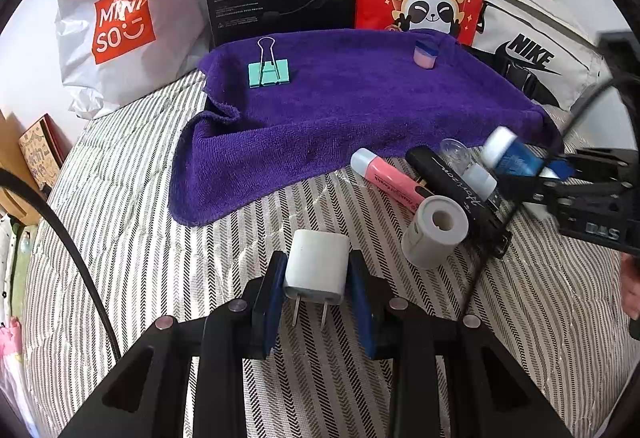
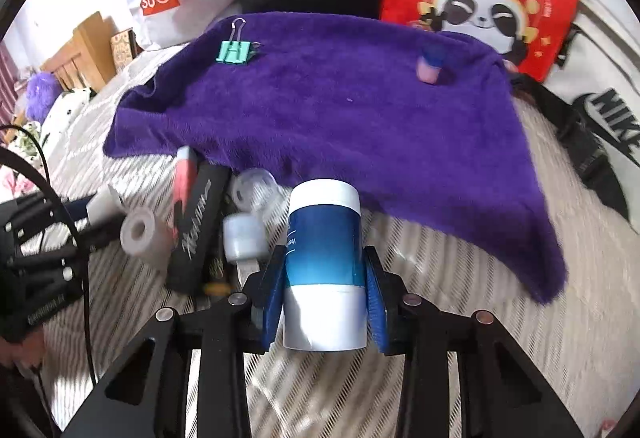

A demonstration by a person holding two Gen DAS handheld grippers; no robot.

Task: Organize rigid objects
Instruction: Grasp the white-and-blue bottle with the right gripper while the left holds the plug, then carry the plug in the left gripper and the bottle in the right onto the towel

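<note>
Striped bedding bears a purple towel, and with the left gripper clamping a white charger and the right gripper squeezing a blue-and-white tube, either smooth object could slip into the nearby pile.

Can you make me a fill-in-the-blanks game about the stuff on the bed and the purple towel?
1. The left hand-held gripper holds a white ____.
2. The right hand-held gripper holds a tube that is white and ____.
3. The green binder clip sits on the ____ towel.
4. The white bag at the back says ____.

Missing words: charger plug; blue; purple; MINISO
</note>
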